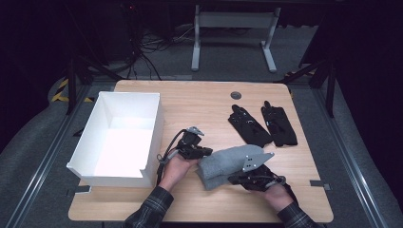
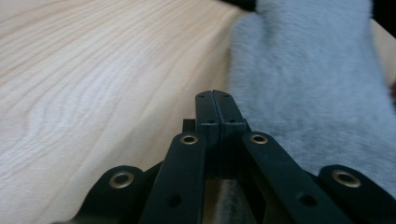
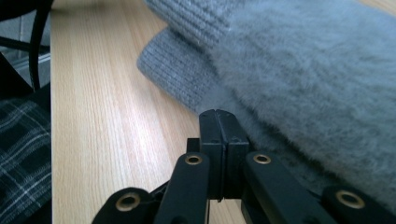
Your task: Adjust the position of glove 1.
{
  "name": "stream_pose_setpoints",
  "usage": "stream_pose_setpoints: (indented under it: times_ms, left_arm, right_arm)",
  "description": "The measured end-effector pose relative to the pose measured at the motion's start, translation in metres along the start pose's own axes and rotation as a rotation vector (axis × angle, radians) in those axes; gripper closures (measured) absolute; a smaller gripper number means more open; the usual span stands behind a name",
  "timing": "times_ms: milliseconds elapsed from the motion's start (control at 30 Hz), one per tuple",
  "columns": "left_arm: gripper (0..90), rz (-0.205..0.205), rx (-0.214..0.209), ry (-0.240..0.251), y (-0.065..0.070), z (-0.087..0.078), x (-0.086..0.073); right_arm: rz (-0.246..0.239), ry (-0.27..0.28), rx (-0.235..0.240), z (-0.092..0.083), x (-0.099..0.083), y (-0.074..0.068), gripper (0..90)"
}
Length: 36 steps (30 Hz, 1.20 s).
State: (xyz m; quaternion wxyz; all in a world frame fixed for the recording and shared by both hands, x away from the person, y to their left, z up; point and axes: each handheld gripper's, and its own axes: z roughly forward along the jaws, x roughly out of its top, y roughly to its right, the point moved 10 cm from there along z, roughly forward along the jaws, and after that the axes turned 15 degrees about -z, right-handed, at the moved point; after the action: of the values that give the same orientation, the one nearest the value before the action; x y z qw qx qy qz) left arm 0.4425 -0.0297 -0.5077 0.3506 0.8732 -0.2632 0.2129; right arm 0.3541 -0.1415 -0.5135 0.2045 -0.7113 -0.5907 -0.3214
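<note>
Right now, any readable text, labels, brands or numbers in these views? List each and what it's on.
None readable.
White box: plain walls, no print.
Grey mittens: no tag or logo in view.
Black gloves: any marks too small to tell.
Yellow-black hazard stripes on the floor: a pattern, no words.
Both claws: bare black, only brass rivets.

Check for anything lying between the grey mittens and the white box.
Only the left gripper stands in that gap, fingers shut beside the grey mittens. Otherwise bare table runs to the white box, whose near wall faces the mittens. The black gloves lie away on the far side.
</note>
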Motion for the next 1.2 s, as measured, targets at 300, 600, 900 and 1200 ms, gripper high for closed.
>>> stream_pose_setpoints:
  times_ms: [300,600,900,1200]
  left_arm:
    - [90.0,0.068,-0.05,-0.031,0.031,0.0,-0.016]
    - [84.1,0.126,-0.039,-0.05,0.047,0.005,-0.029]
    - [55.1,0.139,-0.031,0.034,0.05,-0.001,-0.003]
    - [31.0,0.153,-0.036,0.029,0.064,0.021,0.001]
  right_arm:
    - [0.028,-0.022,-0.02,-0.011,-0.017,0.003,90.0]
    - [0.059,-0.044,-0.038,-0.028,-0.038,0.003,90.0]
    - [0.088,-0.034,-0.078,-0.045,-0.053,0.009,76.5]
    - [0.156,0.006,-0.135,-0.055,-0.067,0.022,55.8]
